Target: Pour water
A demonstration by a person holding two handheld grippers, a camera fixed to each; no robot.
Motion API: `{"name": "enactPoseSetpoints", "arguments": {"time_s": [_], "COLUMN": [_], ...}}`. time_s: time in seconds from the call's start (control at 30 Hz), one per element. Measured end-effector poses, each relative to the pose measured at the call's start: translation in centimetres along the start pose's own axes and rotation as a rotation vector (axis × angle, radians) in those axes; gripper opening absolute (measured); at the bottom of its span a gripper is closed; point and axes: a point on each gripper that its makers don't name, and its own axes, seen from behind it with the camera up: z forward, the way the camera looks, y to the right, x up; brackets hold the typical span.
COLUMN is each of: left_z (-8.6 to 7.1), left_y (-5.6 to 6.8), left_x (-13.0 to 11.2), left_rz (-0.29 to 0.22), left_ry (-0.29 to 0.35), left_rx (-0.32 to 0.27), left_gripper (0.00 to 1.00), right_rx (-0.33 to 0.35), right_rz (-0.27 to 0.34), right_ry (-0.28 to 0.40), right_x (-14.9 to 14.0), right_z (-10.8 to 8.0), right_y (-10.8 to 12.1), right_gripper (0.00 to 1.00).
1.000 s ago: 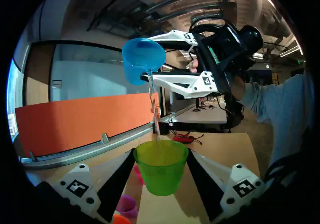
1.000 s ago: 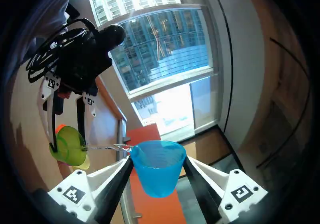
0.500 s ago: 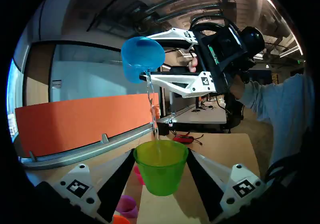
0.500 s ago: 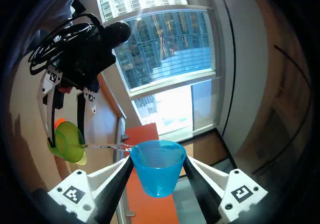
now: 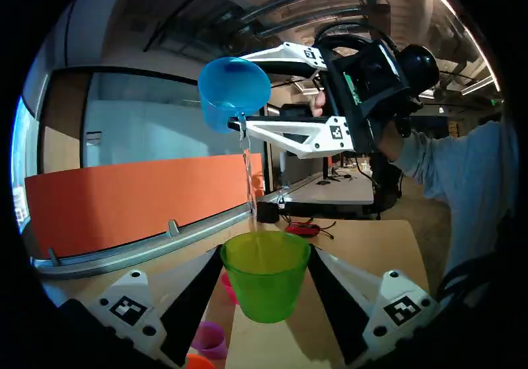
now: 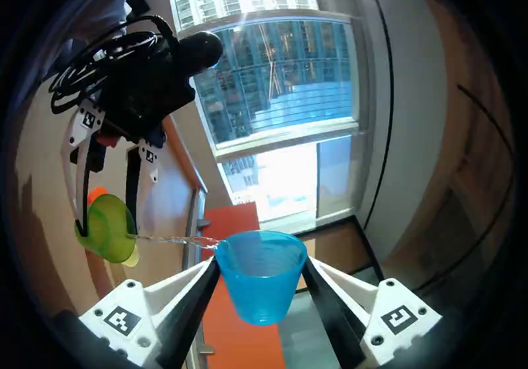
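Between the jaws of the left gripper (image 5: 264, 253) sits a green cup (image 5: 266, 286), squeezed tight. Above it, the right gripper (image 6: 260, 263) squeezes a tipped blue cup (image 6: 259, 290), and water (image 5: 249, 177) falls into the green one.

Green cup (image 5: 265, 283) and blue cup (image 6: 260, 283): glossy translucent plastic. Tabletop (image 5: 376, 243): matt smooth wood. Fingers (image 5: 165, 283): matt white plastic.

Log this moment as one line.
phase: pouring | right hand-held gripper: shut on blue cup, tilted | water stream falling into green cup | left hand-held gripper: shut on green cup
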Motion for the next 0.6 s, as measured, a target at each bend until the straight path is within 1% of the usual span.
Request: {"name": "enactPoseSetpoints", "arguments": {"time_s": [0.6], "left_z": [-0.12], "left_y": [-0.07], "left_x": [0.08], "left_rz": [-0.003], "left_ry": [0.004], "left_rx": [-0.002], "left_gripper": [0.89], "right_rx": [0.001], "right_rz": [-0.064], "right_ry": [-0.004], "right_x": [0.26], "right_z": [0.37], "right_y": [0.51], "right_gripper": [0.90]}}
